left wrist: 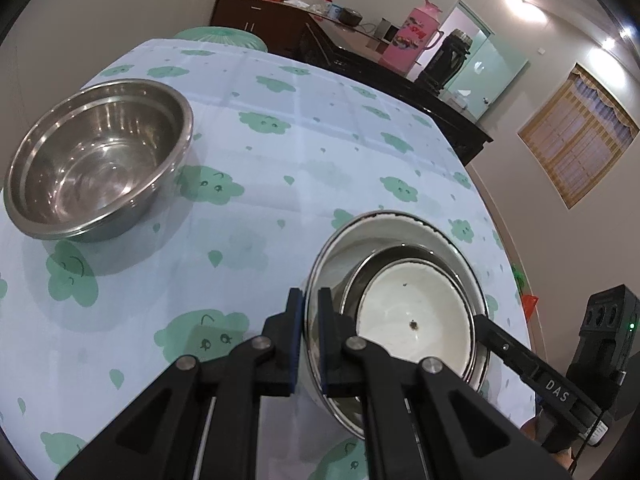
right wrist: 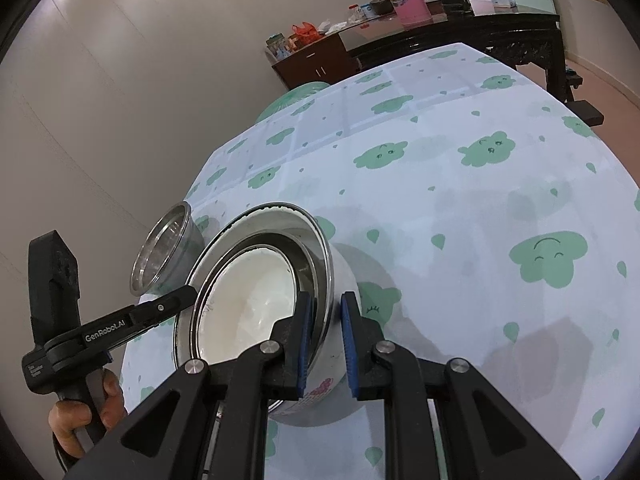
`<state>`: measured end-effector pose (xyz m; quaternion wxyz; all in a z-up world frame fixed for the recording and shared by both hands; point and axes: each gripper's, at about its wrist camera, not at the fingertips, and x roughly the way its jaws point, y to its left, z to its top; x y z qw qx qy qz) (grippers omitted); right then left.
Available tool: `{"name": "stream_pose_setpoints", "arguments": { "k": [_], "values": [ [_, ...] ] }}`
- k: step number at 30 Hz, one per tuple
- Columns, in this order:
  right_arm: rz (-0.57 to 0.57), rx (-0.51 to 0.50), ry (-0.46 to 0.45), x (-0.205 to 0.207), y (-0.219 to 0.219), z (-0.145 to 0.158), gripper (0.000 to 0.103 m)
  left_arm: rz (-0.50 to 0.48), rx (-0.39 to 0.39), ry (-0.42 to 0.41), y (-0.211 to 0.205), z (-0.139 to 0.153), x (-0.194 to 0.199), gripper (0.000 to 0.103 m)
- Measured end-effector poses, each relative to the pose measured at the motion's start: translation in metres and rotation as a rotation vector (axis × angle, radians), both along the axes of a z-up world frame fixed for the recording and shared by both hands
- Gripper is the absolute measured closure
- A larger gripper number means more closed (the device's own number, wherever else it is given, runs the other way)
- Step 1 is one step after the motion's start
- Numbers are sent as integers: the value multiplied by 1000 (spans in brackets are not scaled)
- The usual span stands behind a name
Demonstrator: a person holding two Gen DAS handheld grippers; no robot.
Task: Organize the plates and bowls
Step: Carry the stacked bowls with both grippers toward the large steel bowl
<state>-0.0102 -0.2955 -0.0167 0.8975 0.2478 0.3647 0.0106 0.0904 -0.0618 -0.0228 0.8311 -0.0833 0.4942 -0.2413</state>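
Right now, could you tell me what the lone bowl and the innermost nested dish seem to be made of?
Lone bowl: likely stainless steel, polished; mirror-like reflections and a rolled rim. Innermost dish: glossy white, probably ceramic or enamel; smooth sheen, small dark specks. Which one is unclear.

Setting: home dining rm. Table (left wrist: 304,168) w/ cloud-print cloth. Beyond table's far edge: dark sideboard (left wrist: 400,76) w/ pink thermos (left wrist: 414,34), black flask (left wrist: 446,60); small cabinet (left wrist: 256,20) w/ groceries. Curtained window (left wrist: 576,132) and glass door (left wrist: 488,68) in far wall.
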Motion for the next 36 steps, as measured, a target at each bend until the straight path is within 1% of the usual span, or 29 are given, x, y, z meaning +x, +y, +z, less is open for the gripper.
{"name": "stream_pose_setpoints", "arguments": {
  "k": [6,17,26,36],
  "values": [
    [14,-6,2,-3,6,-1,86,7,14,-9,5,0,-4,102],
    [48,-22,0,-7,24,2,86,29,10,-3,24,-2,-13,102],
    [99,-24,-7,-7,46,5,86,68,17,-3,50,-3,-21,102],
    [150,-17,10,-2,70,-1,86,112,30,-19,78,-1,-31,102]
  ]
}}
